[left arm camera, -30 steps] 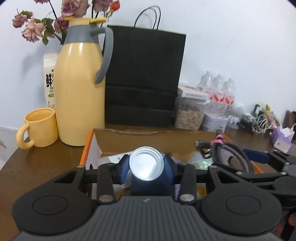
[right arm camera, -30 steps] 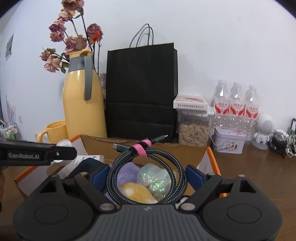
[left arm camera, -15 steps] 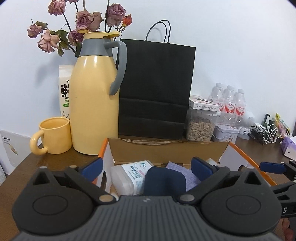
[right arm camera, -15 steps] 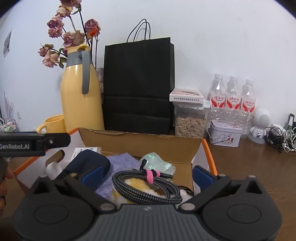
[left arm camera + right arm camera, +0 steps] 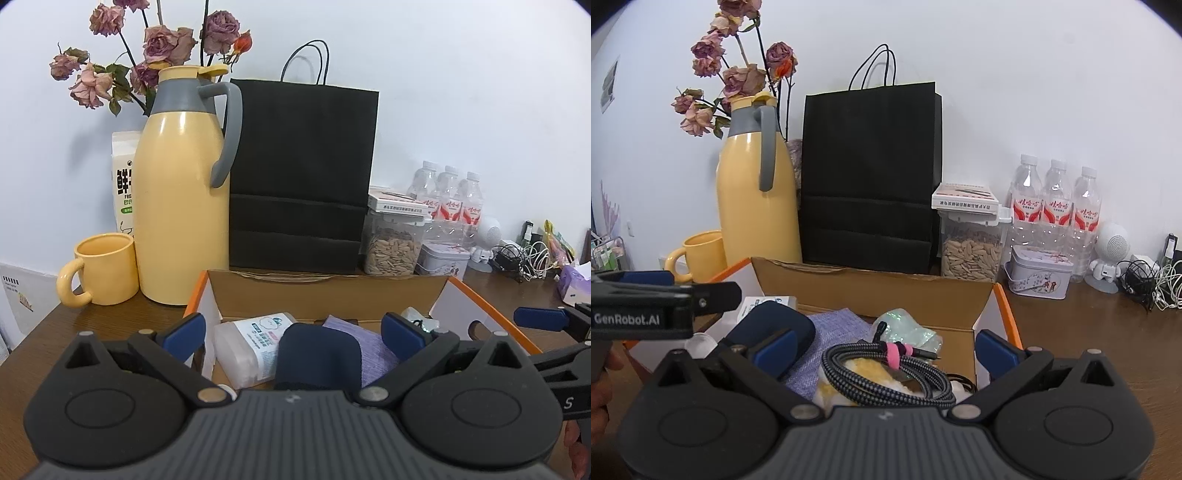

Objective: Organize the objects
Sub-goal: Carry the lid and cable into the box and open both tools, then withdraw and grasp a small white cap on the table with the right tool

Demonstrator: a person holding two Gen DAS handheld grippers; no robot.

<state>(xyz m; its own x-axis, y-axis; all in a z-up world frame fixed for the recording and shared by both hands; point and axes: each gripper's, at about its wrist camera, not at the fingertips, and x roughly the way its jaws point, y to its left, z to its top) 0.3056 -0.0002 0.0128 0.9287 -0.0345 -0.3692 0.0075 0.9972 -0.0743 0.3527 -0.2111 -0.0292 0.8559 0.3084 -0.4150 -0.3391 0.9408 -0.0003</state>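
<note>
My left gripper [image 5: 291,328] has its jaws spread wide with nothing between them, and my right gripper [image 5: 884,345] is the same, wide and empty; both hang over the near edge of the cardboard box [image 5: 871,291], my landmark for everything here. Inside the box, directly ahead of my right jaws, lies the coiled cable [image 5: 886,373], a grey braided loop cinched with a pink strap, its plug end pointing toward the box's right wall, resting on something yellow and fluffy. My right hand is plainly the nearer one to it. Toward the box's left side sit a dark blue case [image 5: 317,354], its long axis running front to back, on a purple cloth [image 5: 831,332], and a white packet [image 5: 255,343] against the left wall. I'd judge the box nearly packed. Behind the box stand a black bag [image 5: 303,173] and a yellow jug [image 5: 181,206] on the bench [image 5: 1089,332].
</note>
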